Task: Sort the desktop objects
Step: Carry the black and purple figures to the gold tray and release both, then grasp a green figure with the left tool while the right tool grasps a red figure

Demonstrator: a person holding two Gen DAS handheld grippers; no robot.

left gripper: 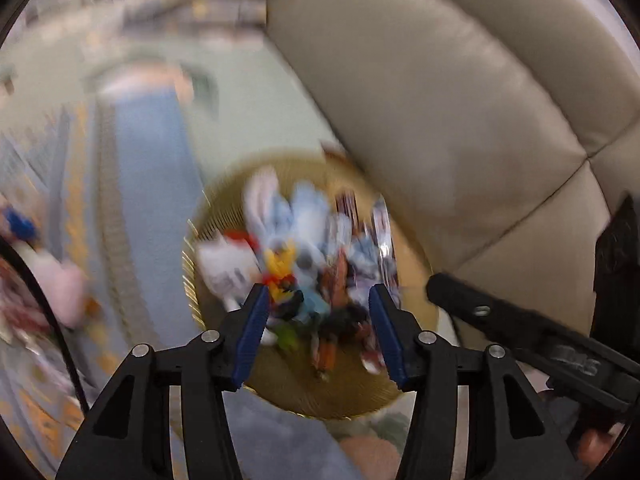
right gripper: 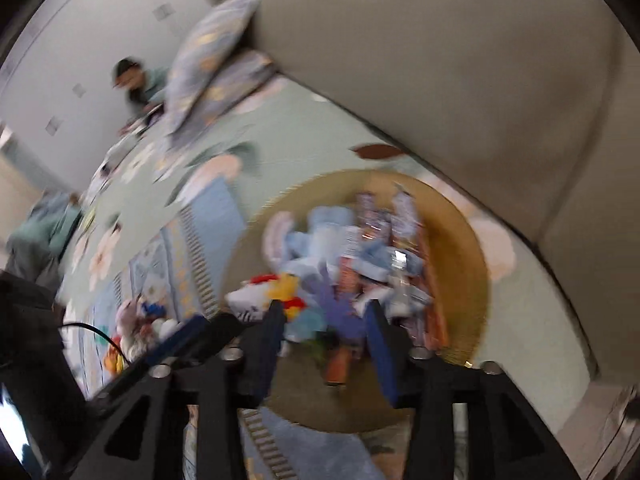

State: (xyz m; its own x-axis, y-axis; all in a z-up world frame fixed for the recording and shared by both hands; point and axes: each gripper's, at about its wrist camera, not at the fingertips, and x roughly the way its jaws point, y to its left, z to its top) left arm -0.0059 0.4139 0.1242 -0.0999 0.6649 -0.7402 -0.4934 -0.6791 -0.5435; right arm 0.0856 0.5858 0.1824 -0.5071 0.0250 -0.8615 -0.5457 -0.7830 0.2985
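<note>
A: Starting from the biggest thing: a beige sofa (left gripper: 460,92), smooth and leathery with stitched seams, curves along the right of both views. Below it lies a pale green mat (right gripper: 320,136) with flower prints and a blue patterned strip.

B: And the round thing on the mat?

A: A shallow golden basket (left gripper: 208,248), finely ribbed, close against the sofa's foot. It holds a heap of toys and packets (left gripper: 320,256): soft blue and white plush, a red-and-yellow figure, glossy striped wrappers toward the sofa side. Blur hides finer detail.

B: Anything left outside it?

A: A small cluster of soft toys (right gripper: 140,320) sits on the blue strip, well apart from the basket, off to the left in both views.

B: Where do the tools stand?

A: Both point down over the basket. The left gripper (left gripper: 318,300) has its blue ribbed pads parted, nothing between them. The right gripper (right gripper: 326,312) is likewise released and empty, just beside the left one.

B: What does the coming move turn on?

A: Likely the loose cluster, which lies leftward, away from the sofa. The left hand looks nearer to it. Its long axis cannot be made out.
</note>
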